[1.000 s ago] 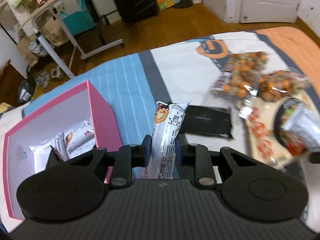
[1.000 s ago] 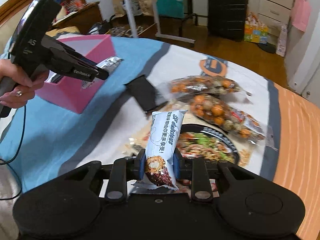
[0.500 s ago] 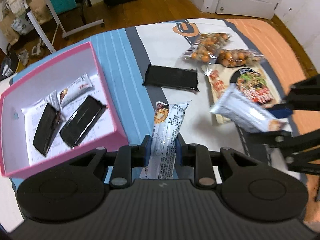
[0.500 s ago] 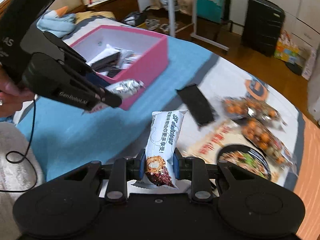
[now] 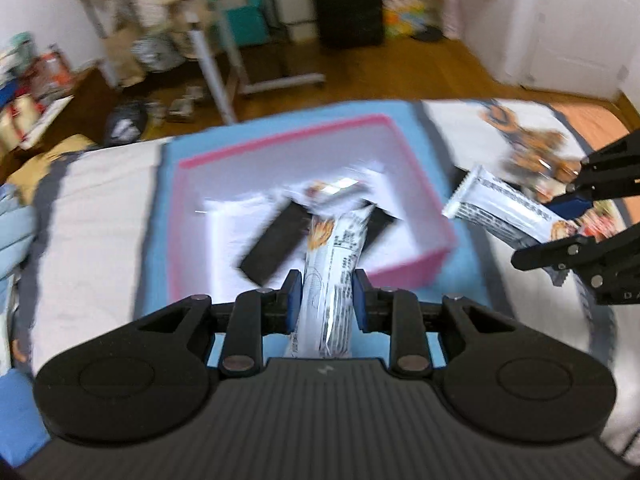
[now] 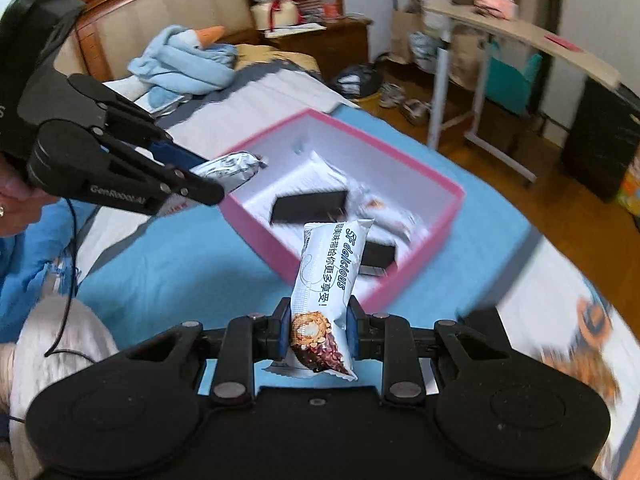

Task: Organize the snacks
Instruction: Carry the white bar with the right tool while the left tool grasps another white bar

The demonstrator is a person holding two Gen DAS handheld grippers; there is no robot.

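1. Progress: the pink box [image 6: 424, 240] on the bed [image 6: 168, 264] already holds several snacks. Two black packets [image 6: 308, 205] and at least one white wrapper are visible inside. The blur does not allow an exact count.
2. Outstanding: two bars are in transit, not yet deposited. More loose snacks [image 5: 532, 160] lie on the bed beyond the box, blurred in the left wrist view; in my judgement the task is roughly midway.
3. Your left gripper [image 5: 325, 306] is clamped on a white bar [image 5: 332, 268], pads pressing both sides. The bar's far end hangs over the box interior.
4. Your right gripper [image 6: 318, 330] is clamped on a second bar [image 6: 330, 276], held near its lower end. It points toward the box's near wall, short of the opening.
5. The two grippers stand near each other, not touching. Watch for crowding at the box.
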